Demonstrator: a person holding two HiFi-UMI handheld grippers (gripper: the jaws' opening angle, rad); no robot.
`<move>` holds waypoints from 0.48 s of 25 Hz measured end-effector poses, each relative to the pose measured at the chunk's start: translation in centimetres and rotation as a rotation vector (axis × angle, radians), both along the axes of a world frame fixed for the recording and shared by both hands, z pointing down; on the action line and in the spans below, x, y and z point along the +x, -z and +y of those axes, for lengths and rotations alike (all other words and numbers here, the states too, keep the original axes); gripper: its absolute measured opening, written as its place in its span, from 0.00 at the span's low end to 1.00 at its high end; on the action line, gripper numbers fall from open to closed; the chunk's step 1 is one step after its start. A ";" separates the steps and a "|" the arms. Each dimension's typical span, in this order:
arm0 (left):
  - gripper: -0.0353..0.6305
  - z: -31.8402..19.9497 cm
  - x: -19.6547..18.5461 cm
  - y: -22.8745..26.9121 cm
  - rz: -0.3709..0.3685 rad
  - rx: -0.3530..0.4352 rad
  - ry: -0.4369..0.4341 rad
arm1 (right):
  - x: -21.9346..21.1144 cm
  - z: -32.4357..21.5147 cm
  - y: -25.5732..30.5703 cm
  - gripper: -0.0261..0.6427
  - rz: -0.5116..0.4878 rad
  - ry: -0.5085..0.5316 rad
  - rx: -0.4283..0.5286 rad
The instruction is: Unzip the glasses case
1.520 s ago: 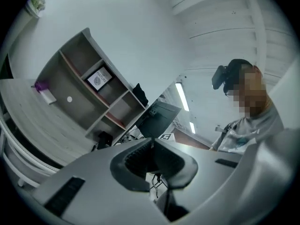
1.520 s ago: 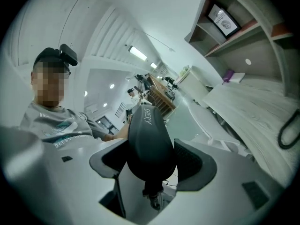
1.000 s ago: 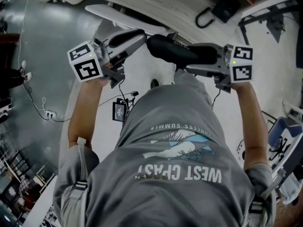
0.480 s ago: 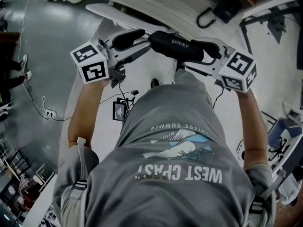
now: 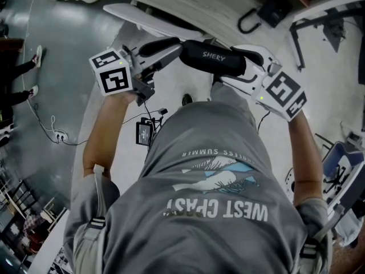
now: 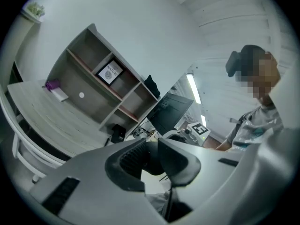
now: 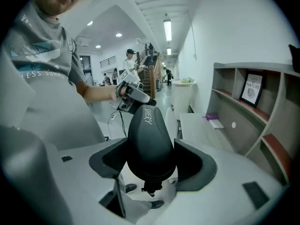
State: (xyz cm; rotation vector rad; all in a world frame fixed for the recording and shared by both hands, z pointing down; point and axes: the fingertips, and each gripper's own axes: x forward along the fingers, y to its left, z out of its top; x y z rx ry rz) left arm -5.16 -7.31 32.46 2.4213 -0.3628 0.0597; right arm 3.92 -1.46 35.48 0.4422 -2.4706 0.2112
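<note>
A black glasses case [image 5: 214, 59] printed "SHERY" is held level in front of the person's chest. My right gripper [image 5: 242, 67] is shut on its right end. In the right gripper view the case [image 7: 150, 139] fills the gap between both pads, and a small zip pull [image 7: 151, 189] hangs under its near end. My left gripper [image 5: 174, 53] reaches in from the left to the case's other end. Its jaws are closing. In the left gripper view a dark end of the case [image 6: 151, 150] lies between the pads of the left gripper [image 6: 150, 158], with light showing below it.
A pale wooden desk [image 5: 188, 4] curves across the top of the head view, with a shelf unit [image 6: 103, 88] behind it. A small device on a cable [image 5: 142, 133] lies on the floor below the left forearm. People stand far down the corridor [image 7: 131, 62].
The right gripper has rolled with the case, so the printed side now faces up. The left gripper has edged right to the case's end, its jaws wider half a second ago than now.
</note>
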 end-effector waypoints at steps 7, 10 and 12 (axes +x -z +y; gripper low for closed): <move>0.11 0.3 0.1 0.4 0.046 0.006 -0.024 | 0.5 -0.9 0.0 0.50 0.007 -0.025 0.029; 0.17 -0.8 -1.0 0.0 0.074 -0.027 0.029 | 0.5 -1.0 -0.2 0.50 0.013 -0.019 0.037; 0.20 -1.2 -1.6 -0.5 0.073 -0.037 0.040 | 0.4 -1.2 -0.2 0.50 0.004 -0.018 0.030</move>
